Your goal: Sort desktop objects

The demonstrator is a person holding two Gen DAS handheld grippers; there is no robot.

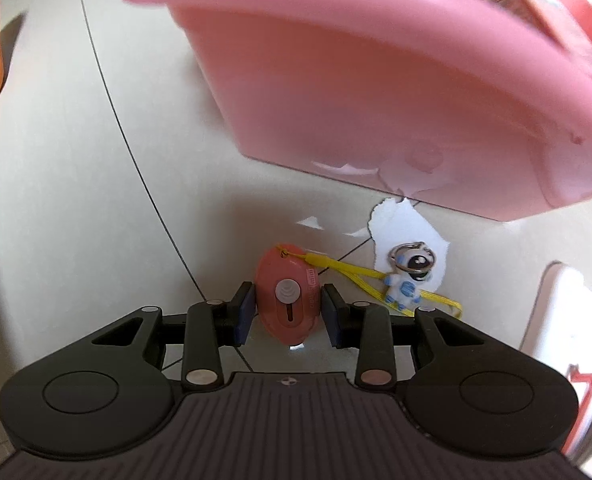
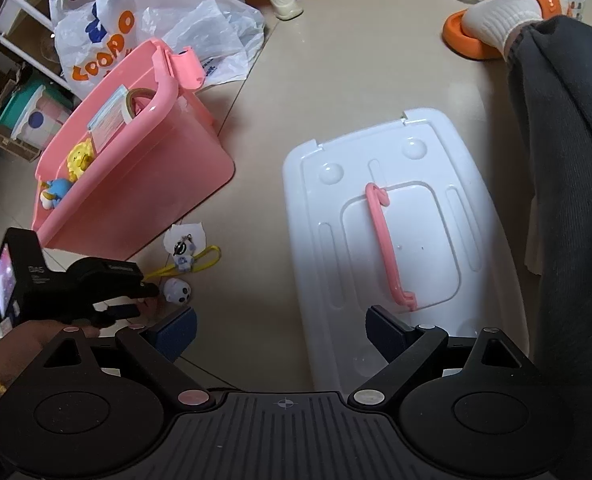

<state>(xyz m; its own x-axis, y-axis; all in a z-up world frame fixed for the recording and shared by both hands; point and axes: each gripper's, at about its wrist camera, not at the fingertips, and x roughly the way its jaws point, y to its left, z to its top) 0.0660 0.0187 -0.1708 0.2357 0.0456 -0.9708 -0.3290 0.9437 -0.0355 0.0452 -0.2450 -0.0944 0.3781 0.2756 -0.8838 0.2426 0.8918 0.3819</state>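
The pink utility knife (image 1: 287, 300), pinched between the left gripper (image 1: 286, 312)'s nearly closed fingers, could be twisted out by its snagged yellow lanyard (image 1: 360, 270), while the right gripper (image 2: 282, 330) is held wide open and empty.

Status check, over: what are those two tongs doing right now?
Left tongs clamped on pink oval cutter. Right tongs open, empty, above white lid. Astronaut keychain lies beside it; pink bin ahead.

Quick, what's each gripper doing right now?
Left gripper: closed on the pink utility knife.
Right gripper: open, empty, above the white lid.
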